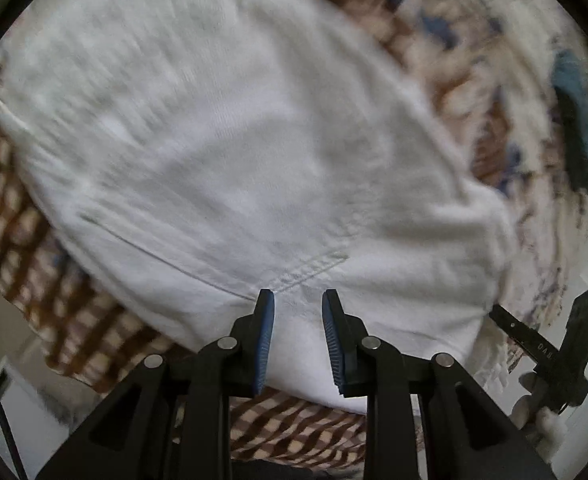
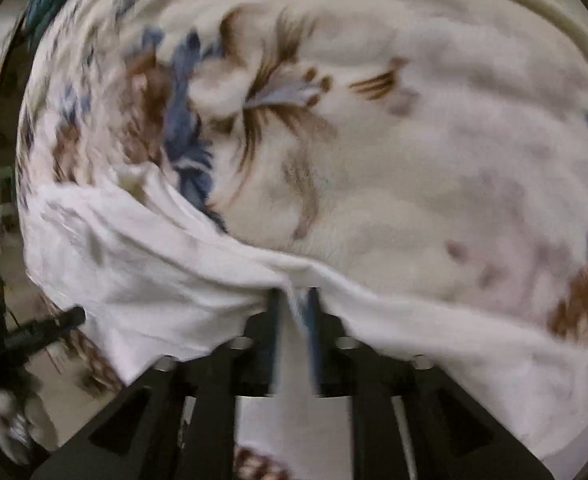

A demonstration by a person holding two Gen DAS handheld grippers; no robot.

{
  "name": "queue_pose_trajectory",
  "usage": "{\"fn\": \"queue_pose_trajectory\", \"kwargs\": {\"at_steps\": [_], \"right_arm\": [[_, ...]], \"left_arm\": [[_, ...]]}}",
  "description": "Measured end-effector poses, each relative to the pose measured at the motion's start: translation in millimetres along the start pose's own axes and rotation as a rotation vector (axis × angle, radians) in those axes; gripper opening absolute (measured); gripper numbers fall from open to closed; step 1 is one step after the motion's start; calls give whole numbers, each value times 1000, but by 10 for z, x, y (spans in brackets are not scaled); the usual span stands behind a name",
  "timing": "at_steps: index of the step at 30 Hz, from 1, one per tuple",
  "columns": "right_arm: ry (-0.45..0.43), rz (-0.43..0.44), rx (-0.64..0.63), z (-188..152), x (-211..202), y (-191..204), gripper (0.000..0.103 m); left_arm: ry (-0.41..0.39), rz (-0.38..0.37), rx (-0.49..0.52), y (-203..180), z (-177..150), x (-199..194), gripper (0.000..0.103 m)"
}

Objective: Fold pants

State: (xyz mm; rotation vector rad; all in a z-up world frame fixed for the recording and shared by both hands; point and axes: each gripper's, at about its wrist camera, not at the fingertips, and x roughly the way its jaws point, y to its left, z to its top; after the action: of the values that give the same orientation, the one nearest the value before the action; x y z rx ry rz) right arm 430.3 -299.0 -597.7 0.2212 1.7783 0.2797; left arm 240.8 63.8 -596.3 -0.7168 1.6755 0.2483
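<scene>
The white pants (image 1: pixel 229 152) lie across a patterned blanket (image 1: pixel 33 264), filling the middle of the left wrist view as one broad, fairly flat panel with a seam and stitching near the bottom centre. The left gripper (image 1: pixel 298 300) hangs over that stitched edge with its jaws a little apart and the blue pads (image 1: pixel 267 340) clear of the cloth, holding nothing. In the right wrist view the right gripper (image 2: pixel 294 300) sits at bottom centre with a raised ridge of white fabric between its jaws; blur hides whether the pads press it. Judging by the bunched, twisted fabric at lower left there, folding looks only partly done.
</scene>
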Motion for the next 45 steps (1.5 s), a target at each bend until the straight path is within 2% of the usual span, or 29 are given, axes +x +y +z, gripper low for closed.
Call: {"fn": "queue_pose_trajectory", "kwargs": {"at_steps": [1,2,3,5,7,8,11,13,17,19,20,21,22,24,27,30,32,35,37,38,39,40,41,42,43,45], "right_arm": [[-40,38,48,-97,-152,-28,50],[-72,72,97,-223,-277,-42,66],[-91,98,146,-363,-379,-47,70],[-99,167,243,-721,-453,-24,70],[-85,243,360,-1134,-369,-13,70],[-74,257,409,-1273,-245,68,70],[-13,335,585,-1746,212,112,70],[-16,344,661,-1940,444,112,70],[-47,361,741,-2006,838,244,68],[-82,381,782,-1970,926,221,59],[-95,367,787,-1927,945,231,41],[-105,335,790,-1913,950,242,21],[-119,302,797,-1920,922,237,17],[-138,290,802,-1952,867,255,10],[-162,253,763,-2024,706,390,8],[-150,236,731,-2109,602,498,8],[-134,221,717,-2143,597,516,8],[-102,213,725,-2152,787,468,8],[-62,213,699,-2060,959,437,8],[-44,209,680,-2031,1016,404,14],[-22,219,676,-2015,1038,381,24],[10,251,685,-2016,1043,367,31],[36,281,701,-2040,1000,359,47],[33,295,706,-2068,922,365,53],[14,291,686,-2089,778,392,53],[-56,222,558,-2005,402,573,53]], "left_arm": [[-35,-7,12,22,-29,-144,26],[-80,-16,14,76,-62,-321,28],[-111,-27,6,147,-74,-455,32],[-164,-53,-35,409,-3,-719,39],[-206,-56,-84,692,116,-869,58],[-225,-53,-117,882,150,-873,61],[-224,-59,-221,1345,388,-786,61],[-212,-58,-268,1528,496,-652,61],[-156,-53,-283,1710,690,-371,61],[-167,-27,-266,1684,760,-316,58],[-193,8,-249,1644,774,-313,52],[-209,41,-234,1612,763,-328,33],[-221,69,-208,1570,764,-335,26],[-248,94,-165,1481,742,-384,18],[-275,102,-132,1421,661,-514,16],[-289,109,-116,1424,636,-620,15],[-270,110,-127,1526,650,-599,15],[-235,116,-130,1683,692,-449,16],[-219,130,-122,1661,741,-328,23],[-211,115,-140,1680,739,-321,25],[-202,119,-148,1678,725,-340,29],[-204,125,-154,1664,664,-427,31],[-219,119,-152,1672,584,-533,31],[-241,133,-143,1631,499,-653,31],[-280,171,-113,1516,384,-810,31],[-322,158,-36,1263,282,-950,36]]}}
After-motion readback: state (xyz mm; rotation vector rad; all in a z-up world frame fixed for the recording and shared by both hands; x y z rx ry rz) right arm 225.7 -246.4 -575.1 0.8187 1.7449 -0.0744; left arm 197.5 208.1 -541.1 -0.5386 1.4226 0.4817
